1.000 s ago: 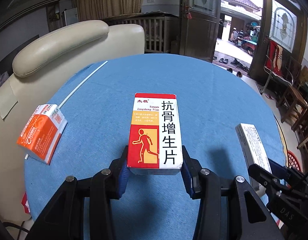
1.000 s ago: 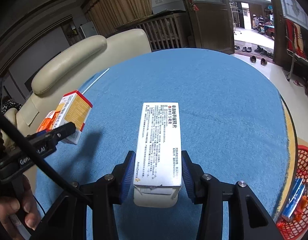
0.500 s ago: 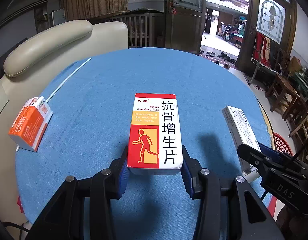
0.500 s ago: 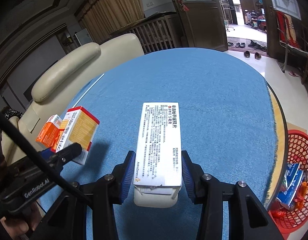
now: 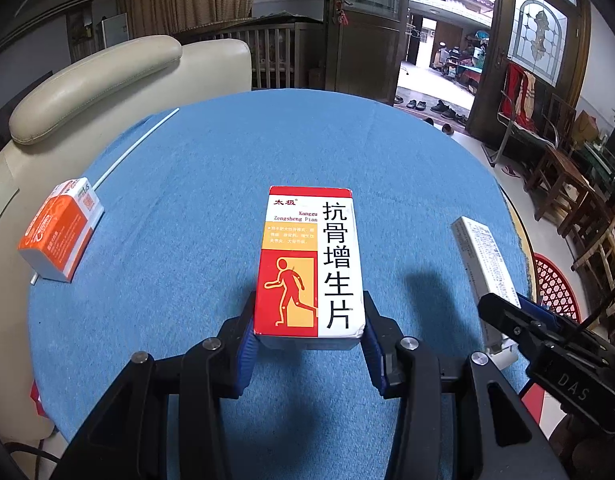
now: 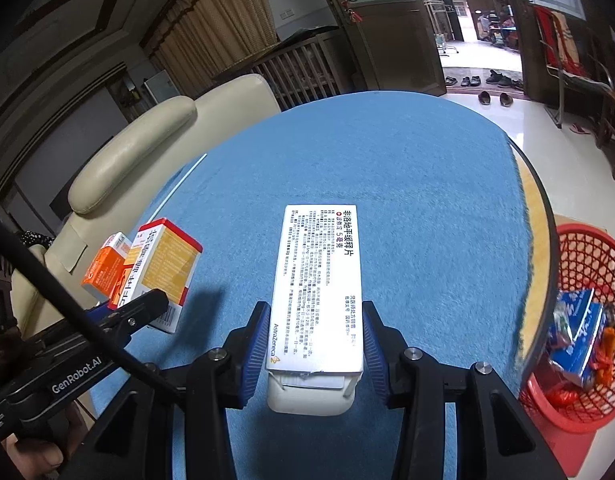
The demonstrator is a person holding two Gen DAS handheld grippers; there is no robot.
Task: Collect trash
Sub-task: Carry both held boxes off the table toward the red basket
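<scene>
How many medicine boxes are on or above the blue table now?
3: a red box in the left gripper, a white box in the right gripper, an orange box lying near the table's left edge.

The left gripper (image 5: 309, 334) and right gripper (image 6: 314, 346) share one build: black angular linkage arms, silver round screws at the pivots, ribbed blue pads lining the jaws. White "GenRobot.AI" lettering marks one body, "DAS" the other; a black cable (image 6: 67, 304) crosses the left one.

Around the orange box (image 5: 61, 230) at the counter's (image 5: 267, 148) left edge, blue cloth lies bare toward the middle; a cream armchair (image 5: 107, 76) blocks its far side.
</scene>
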